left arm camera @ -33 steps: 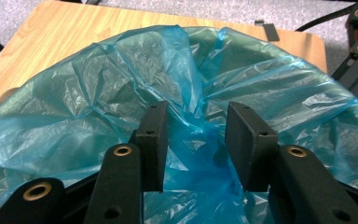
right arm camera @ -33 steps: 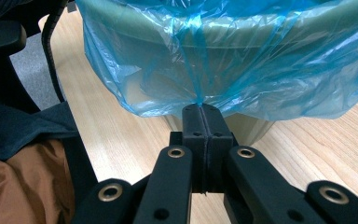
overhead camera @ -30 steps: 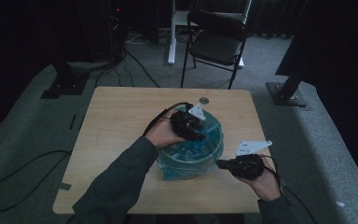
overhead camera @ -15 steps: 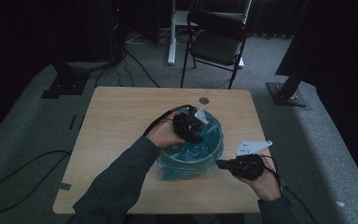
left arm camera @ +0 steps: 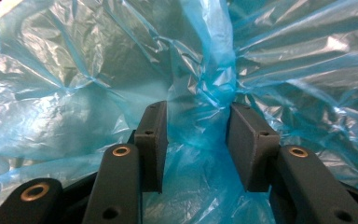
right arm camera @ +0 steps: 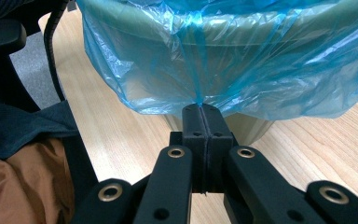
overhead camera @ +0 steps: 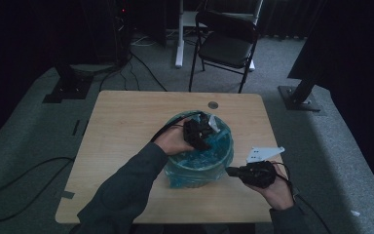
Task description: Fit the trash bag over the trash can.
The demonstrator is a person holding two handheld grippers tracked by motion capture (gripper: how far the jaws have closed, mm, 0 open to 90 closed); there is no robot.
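Note:
A round bin (overhead camera: 199,168) lined with a blue plastic bag (overhead camera: 213,146) stands on the wooden table (overhead camera: 126,131). My left gripper (overhead camera: 205,127) reaches down inside the bin; in the left gripper view it (left arm camera: 196,140) is open, with a ridge of the blue bag (left arm camera: 209,70) rising between its jaws. My right gripper (overhead camera: 231,171) is at the bin's near right side. In the right gripper view it (right arm camera: 204,112) is shut on the hanging edge of the bag (right arm camera: 223,70), just below the bin's rim (right arm camera: 168,37).
A black folding chair (overhead camera: 226,41) stands beyond the table's far edge. Cables (overhead camera: 141,63) lie on the grey floor at the left. A small round hole (overhead camera: 213,105) marks the table's far side. A black stand base (overhead camera: 302,97) sits at the right.
My left gripper has shifted slightly to the right and farther inside the bin. My right gripper has stayed put on the bag's edge.

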